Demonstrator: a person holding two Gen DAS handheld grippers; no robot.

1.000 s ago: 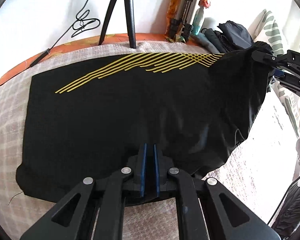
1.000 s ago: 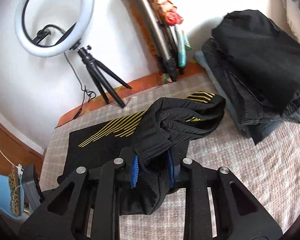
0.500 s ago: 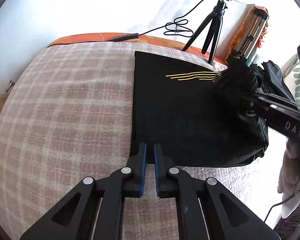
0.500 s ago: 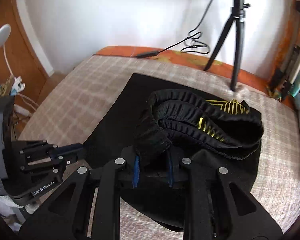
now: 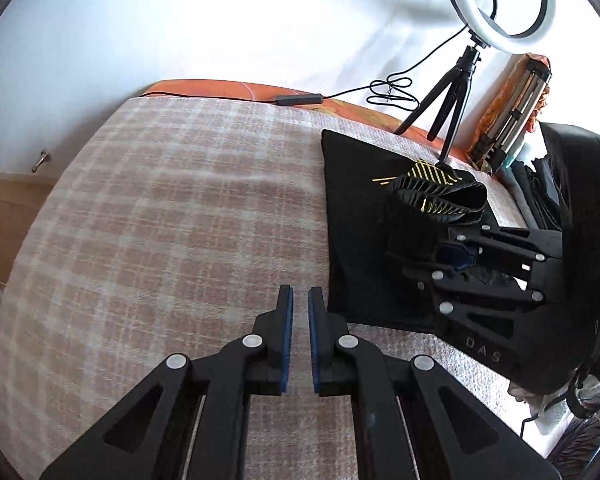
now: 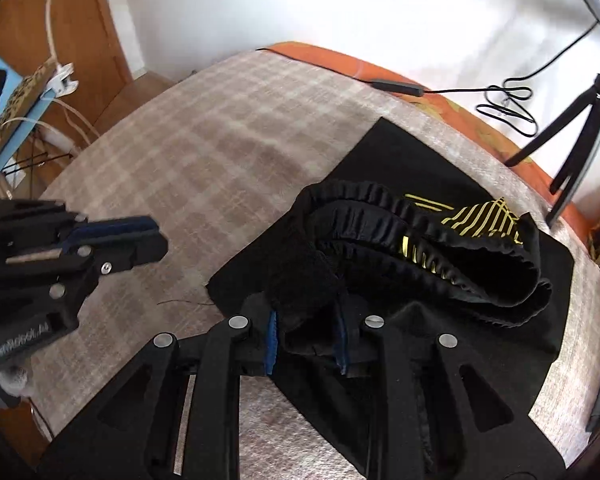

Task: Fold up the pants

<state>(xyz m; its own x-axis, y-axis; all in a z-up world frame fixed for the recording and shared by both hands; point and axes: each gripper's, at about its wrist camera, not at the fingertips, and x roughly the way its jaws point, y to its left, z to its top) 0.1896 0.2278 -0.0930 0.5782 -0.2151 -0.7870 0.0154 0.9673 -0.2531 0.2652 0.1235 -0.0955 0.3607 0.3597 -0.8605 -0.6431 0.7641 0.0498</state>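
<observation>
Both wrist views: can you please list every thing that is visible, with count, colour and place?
pants: one, black with yellow stripes, lying on the blanket, waistband lifted
blanket: one, beige-brown check, covers the bed
sheet: one, orange, far bed edge
ring light: one, white on a black tripod, by the wall
cable: one, black, on the sheet
clothes pile: one, dark, far right
left gripper: black, blue pads, slightly apart, holds nothing
right gripper: black, blue pads, shut on the waistband
</observation>
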